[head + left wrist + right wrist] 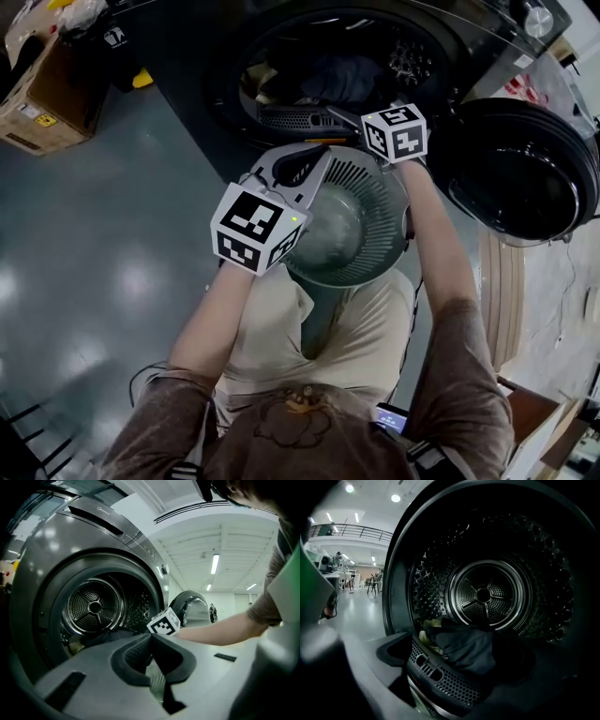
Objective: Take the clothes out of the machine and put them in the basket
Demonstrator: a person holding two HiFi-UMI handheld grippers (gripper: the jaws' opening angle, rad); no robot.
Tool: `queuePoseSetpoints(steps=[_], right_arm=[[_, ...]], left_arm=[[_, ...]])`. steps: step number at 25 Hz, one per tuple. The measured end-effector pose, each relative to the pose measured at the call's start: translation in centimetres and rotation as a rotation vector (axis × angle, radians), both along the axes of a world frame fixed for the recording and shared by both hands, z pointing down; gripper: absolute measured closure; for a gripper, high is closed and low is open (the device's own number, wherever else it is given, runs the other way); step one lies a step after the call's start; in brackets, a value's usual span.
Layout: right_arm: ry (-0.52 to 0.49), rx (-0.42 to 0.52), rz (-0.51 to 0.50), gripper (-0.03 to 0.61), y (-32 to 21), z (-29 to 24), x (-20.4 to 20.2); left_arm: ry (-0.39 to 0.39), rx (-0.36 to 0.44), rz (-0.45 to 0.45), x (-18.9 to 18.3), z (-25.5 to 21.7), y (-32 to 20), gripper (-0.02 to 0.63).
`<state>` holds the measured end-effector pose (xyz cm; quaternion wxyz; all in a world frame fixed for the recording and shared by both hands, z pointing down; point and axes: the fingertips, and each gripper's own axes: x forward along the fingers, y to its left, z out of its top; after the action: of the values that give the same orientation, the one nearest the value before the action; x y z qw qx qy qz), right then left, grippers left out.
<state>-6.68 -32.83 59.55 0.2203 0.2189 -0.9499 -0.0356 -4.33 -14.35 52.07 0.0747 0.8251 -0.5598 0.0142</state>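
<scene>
Two handheld claws work at an open front-loading machine (469, 37) (47, 573) (487, 592). The left claw (298, 167) (151, 641) has its jaws narrowed and pinched on the rim of a grey slotted basket (342, 234) (157, 684), which hangs just below and to the right of it, in front of the person (309, 412). The right claw (339, 117) (454, 667) has its jaws spread wide, holding nothing, at the machine's mouth. Directly ahead of it, dark clothes (342, 80) (468, 648) lie on the drum floor, with a pale cloth (429, 627) just to their left. A perforated grille (440, 681) sits right beneath its jaws. The round door (525, 169) (192, 606) stands open to this claw's right.
</scene>
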Motion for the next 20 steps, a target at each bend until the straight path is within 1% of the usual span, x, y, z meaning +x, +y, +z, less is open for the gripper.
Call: queuePoseSetpoints(steps=[5, 9, 13, 15, 20], right_arm=[[0.100, 0.039, -0.027, 0.040, -2.3, 1.9, -2.6], [0.216, 0.091, -0.065, 0.037, -4.2, 3.7, -3.9], [0.334, 0.130, -0.081, 0.032, -6.3, 5.5, -4.9], [0.361, 0.116, -0.074, 0.031, -7.1, 6.4, -5.1], [0.360, 0.049, -0.050, 0.029, -9.0, 7.9, -5.2]], left_arm=[[0.012, -0.018, 0.007, -0.5, 0.6, -0.1, 0.606], [0.009, -0.042, 0.020, -0.6, 1.6, -0.5, 0.606], [-0.001, -0.061, 0.030, -0.4, 2.5, -1.3, 0.606], [-0.007, -0.068, 0.038, -0.1, 2.6, -1.8, 0.606], [-0.020, -0.084, 0.067, 0.8, 3.1, -2.2, 0.606]])
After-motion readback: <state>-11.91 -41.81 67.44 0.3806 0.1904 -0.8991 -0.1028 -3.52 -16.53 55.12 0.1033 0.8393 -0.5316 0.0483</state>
